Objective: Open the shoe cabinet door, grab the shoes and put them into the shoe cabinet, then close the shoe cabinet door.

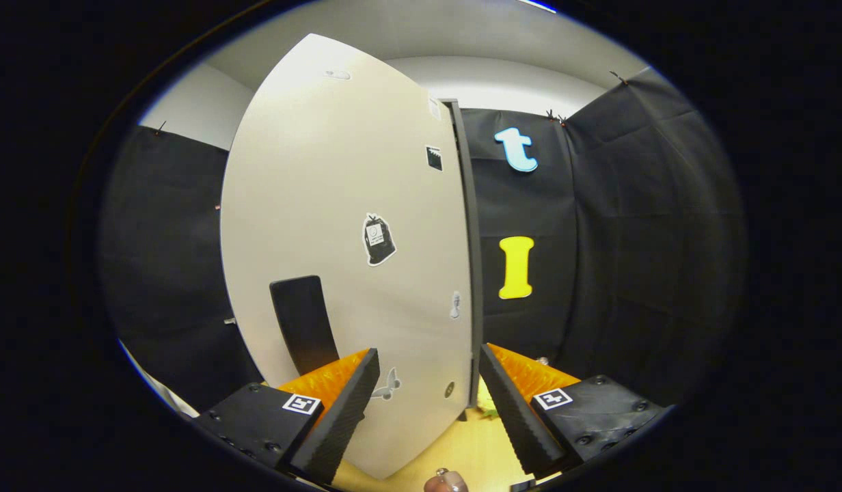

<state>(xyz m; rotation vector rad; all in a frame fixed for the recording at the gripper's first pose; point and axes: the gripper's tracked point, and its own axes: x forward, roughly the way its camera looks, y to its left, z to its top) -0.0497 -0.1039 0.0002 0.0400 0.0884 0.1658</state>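
Tongs: your tongs (429,383) are spread wide, pinching nothing; the two ribbed black fingers (349,403) with orange backs stand well apart.
Door: the shoe cabinet door (339,260) is a pale beige panel directly ahead of you, and its lower part sits in the gap between your fingers.
Door edge: the dark free edge (470,260) of the door runs top to bottom just inside your right finger, close to its tip; you cannot tell whether they touch.
Handle: a black upright handle (303,328) sits low on the door, just beyond your left finger.
Stickers: a black bag-shaped sticker (378,239) sits mid-panel, and a small butterfly sticker (388,386) lies beside your left fingertip.
Floor: a light wooden floor (469,444) shows below the door, between your fingers.
Shoes: none are visible to you here.
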